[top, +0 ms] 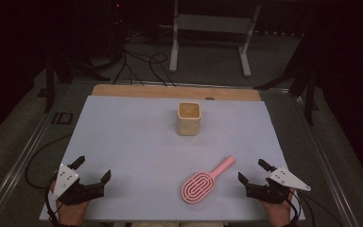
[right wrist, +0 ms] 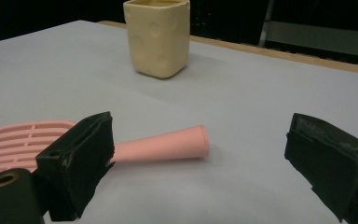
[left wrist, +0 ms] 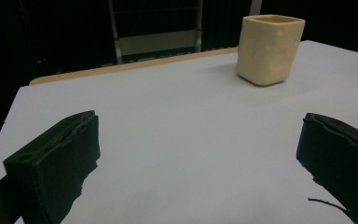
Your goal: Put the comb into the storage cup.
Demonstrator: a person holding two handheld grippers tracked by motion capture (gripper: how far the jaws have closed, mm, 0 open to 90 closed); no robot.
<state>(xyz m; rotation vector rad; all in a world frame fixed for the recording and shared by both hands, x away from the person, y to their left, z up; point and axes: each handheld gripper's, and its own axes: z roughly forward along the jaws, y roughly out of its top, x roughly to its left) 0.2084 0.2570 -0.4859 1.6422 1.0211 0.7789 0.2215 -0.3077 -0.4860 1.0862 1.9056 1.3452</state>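
Pink brush (top: 204, 182) lies flat near the surface's (top: 123, 137) front edge, untouched.
Your right tongs (top: 252, 171) and left tongs (top: 93, 168) gape wide, empty; likely next, bring the right over the handle and close.

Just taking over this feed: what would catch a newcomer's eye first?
The pink hairbrush lies flat near the front of the pale table cover, beside the open right gripper. A cream square cup stands upright farther back, mid-table. The left gripper rests open at the front left.
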